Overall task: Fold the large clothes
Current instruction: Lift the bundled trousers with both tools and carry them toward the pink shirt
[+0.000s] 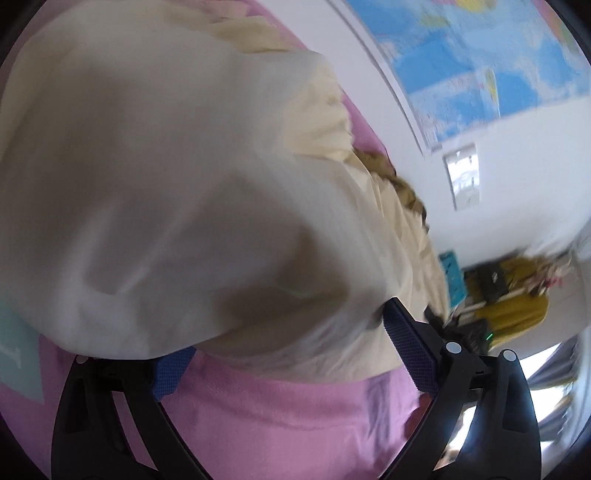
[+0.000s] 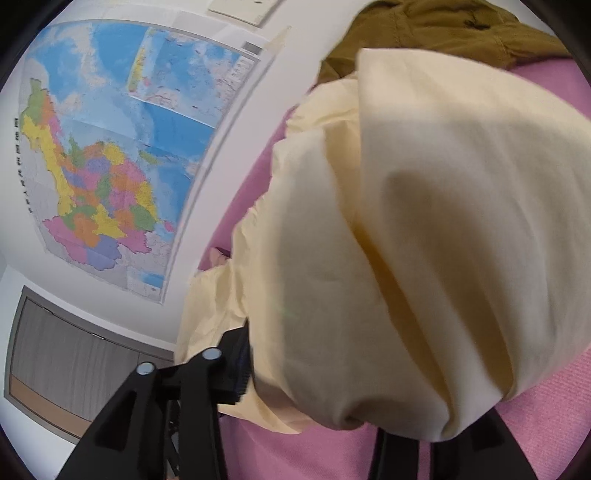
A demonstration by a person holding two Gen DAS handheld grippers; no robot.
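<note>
A large cream-yellow garment lies bunched on a pink bed cover. In the left wrist view my left gripper has its jaws wide apart, and the cloth drapes over the tips of its blue-padded fingers. In the right wrist view the same garment hangs over my right gripper. Its left finger presses against the cloth; the right finger is hidden under the fabric, so the grip cannot be judged.
An olive-brown garment lies beyond the cream one on the pink cover. A coloured map hangs on the white wall beside the bed. A mustard chair with clutter stands at the right in the left view.
</note>
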